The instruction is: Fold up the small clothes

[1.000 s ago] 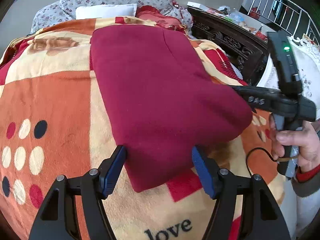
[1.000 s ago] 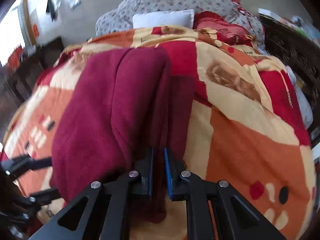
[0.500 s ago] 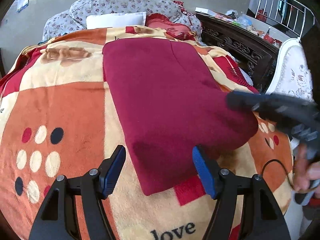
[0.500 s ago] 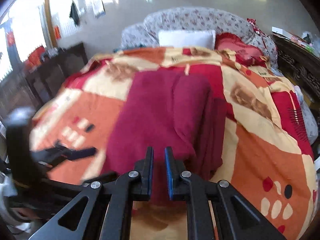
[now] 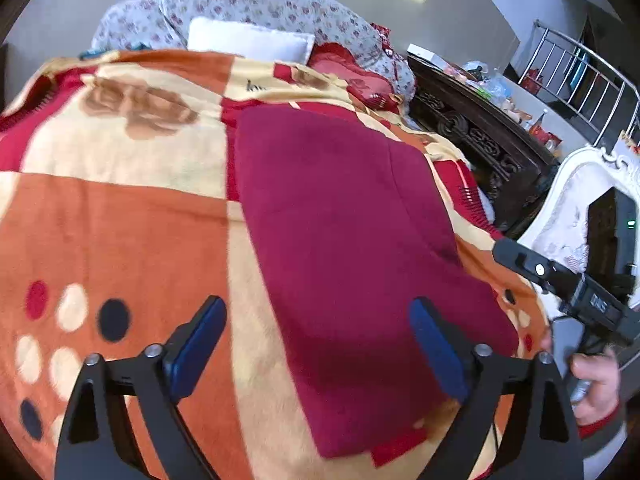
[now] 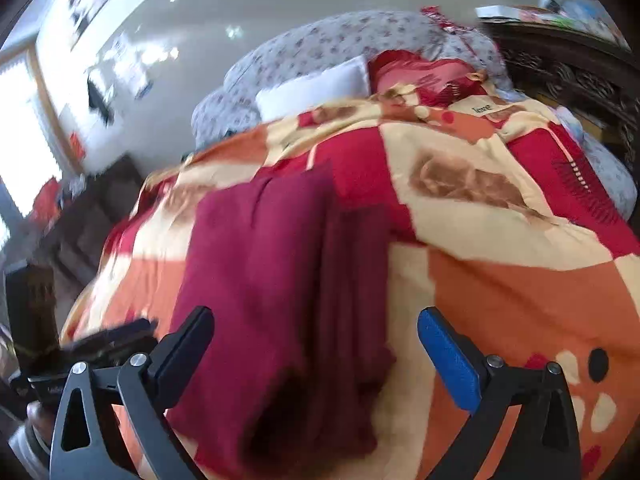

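Seen from the left wrist, a folded maroon garment [image 5: 352, 248] lies flat on a patchwork blanket [image 5: 120, 240] of orange, cream and red that covers a bed. The left gripper [image 5: 318, 354] hovers over the garment's near end with its blue-padded fingers [image 5: 196, 350] spread wide and nothing between them; the near corner of the cloth sits between the two fingers, untouched. Beyond the garment's right edge the right gripper [image 5: 516, 258] shows from the side in the person's right hand [image 5: 596, 384], clear of the cloth. A white pillow [image 5: 250, 42] rests at the blanket's far end. From the right wrist, the same maroon garment [image 6: 272, 280] runs lengthwise down the blanket [image 6: 520, 288], its layered side edge facing the lens. The right gripper [image 6: 316, 350] holds its fingers wide apart above the near end, gripping nothing. The left gripper [image 6: 104, 340], blurred, appears beyond the garment's left edge.
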`<state>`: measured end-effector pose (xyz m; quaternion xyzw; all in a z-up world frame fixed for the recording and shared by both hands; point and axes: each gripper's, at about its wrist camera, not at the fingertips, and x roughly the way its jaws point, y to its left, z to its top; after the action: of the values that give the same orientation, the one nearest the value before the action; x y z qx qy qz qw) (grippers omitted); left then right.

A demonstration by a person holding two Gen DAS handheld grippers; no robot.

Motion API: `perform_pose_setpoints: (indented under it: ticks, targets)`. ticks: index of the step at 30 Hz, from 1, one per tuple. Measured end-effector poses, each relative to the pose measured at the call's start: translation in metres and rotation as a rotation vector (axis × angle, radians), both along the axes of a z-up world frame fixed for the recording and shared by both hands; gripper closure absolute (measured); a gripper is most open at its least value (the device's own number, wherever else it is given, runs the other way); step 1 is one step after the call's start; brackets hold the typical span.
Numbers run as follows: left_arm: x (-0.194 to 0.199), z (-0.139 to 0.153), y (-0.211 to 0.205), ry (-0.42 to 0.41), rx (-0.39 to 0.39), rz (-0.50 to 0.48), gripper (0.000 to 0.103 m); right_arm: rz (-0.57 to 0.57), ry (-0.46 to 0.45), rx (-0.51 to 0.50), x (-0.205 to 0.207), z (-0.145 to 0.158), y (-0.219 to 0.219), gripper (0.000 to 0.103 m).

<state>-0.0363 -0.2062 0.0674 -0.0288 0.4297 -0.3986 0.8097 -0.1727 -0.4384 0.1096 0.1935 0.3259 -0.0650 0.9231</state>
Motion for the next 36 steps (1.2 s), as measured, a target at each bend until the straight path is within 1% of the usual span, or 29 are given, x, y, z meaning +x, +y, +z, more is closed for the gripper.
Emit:
perform_pose_setpoints:
  ticks: [3,6,8,9,10,11,12,13,14,15,16,18,20,21,23,24,26,27,29,30,31,33,34,35,36]
  targets:
    - [0.014,-0.015,-0.009,0.047,-0.011,-0.016,0.010,0.021,-0.003,0.137,0.016,-0.015,-0.018,0.000]
    - [0.023,-0.031,-0.018,0.103,-0.041,-0.025,0.010,0.007,0.024,0.190,0.036,-0.032,-0.028,0.000]
    - [0.027,-0.039,-0.023,0.142,-0.083,-0.034,0.010,0.045,0.043,0.233,0.050,-0.044,-0.027,0.004]
    - [0.028,-0.042,-0.026,0.158,-0.095,-0.037,0.010,0.061,0.055,0.238,0.054,-0.048,-0.025,0.012]
    - [0.029,-0.044,-0.029,0.165,-0.095,-0.043,0.010,0.048,0.061,0.173,0.057,-0.048,-0.018,0.024]
    - [0.029,-0.045,-0.032,0.163,-0.094,-0.053,0.022,0.053,0.065,0.135,0.058,-0.045,-0.014,0.032]
    - [0.027,-0.044,-0.034,0.156,-0.089,-0.071,0.030,0.071,0.068,0.137,0.058,-0.042,-0.010,0.045]
    - [0.027,-0.040,-0.033,0.146,-0.078,-0.071,0.034,0.070,0.065,0.142,0.056,-0.037,-0.007,0.056]
    - [0.026,-0.036,-0.031,0.140,-0.079,-0.074,0.046,0.079,0.060,0.144,0.055,-0.033,-0.005,0.060]
    - [0.024,-0.028,-0.025,0.130,-0.083,-0.083,0.056,0.088,0.056,0.146,0.052,-0.027,-0.001,0.061]
    - [0.022,-0.022,-0.020,0.128,-0.088,-0.090,0.059,0.096,0.052,0.144,0.048,-0.020,0.004,0.061]
    - [0.014,-0.005,-0.004,0.124,-0.083,-0.101,0.060,0.120,0.045,0.151,0.039,-0.010,0.015,0.061]
    - [0.002,0.013,0.016,0.090,-0.062,-0.108,0.060,0.161,0.020,0.191,0.028,0.001,0.033,0.062]
    - [-0.003,0.020,0.026,0.089,-0.052,-0.112,0.060,0.172,0.016,0.202,0.022,0.003,0.038,0.062]
    - [-0.014,0.029,0.044,0.086,-0.010,-0.117,0.060,0.216,0.025,0.243,0.010,0.004,0.061,0.062]
    - [-0.021,0.032,0.056,0.082,0.024,-0.110,0.060,0.231,0.033,0.246,0.006,0.003,0.070,0.061]
    - [-0.030,0.028,0.072,0.086,0.063,-0.091,0.059,0.254,0.057,0.235,0.003,-0.006,0.093,0.058]
    - [-0.034,0.023,0.078,0.090,0.085,-0.080,0.058,0.248,0.072,0.233,0.003,-0.013,0.099,0.053]
    - [-0.038,0.008,0.085,0.096,0.136,-0.055,0.057,0.218,0.156,0.230,0.004,-0.033,0.109,0.052]
    - [-0.040,-0.004,0.087,0.109,0.173,-0.034,0.056,0.208,0.180,0.215,0.003,-0.037,0.109,0.052]
    - [-0.041,-0.012,0.090,0.111,0.184,-0.012,0.053,0.176,0.183,0.190,-0.003,-0.038,0.108,0.052]
    - [-0.043,-0.016,0.098,0.085,0.175,0.035,0.044,0.150,0.136,0.201,-0.016,-0.028,0.103,0.052]
    - [-0.045,-0.015,0.100,0.071,0.174,0.045,0.042,0.151,0.102,0.201,-0.024,-0.020,0.103,0.052]
    - [-0.047,-0.012,0.101,0.058,0.175,0.052,0.042,0.172,0.068,0.178,-0.030,-0.009,0.108,0.052]
    - [-0.049,-0.010,0.101,0.043,0.179,0.054,0.041,0.204,0.054,0.140,-0.033,-0.001,0.117,0.052]
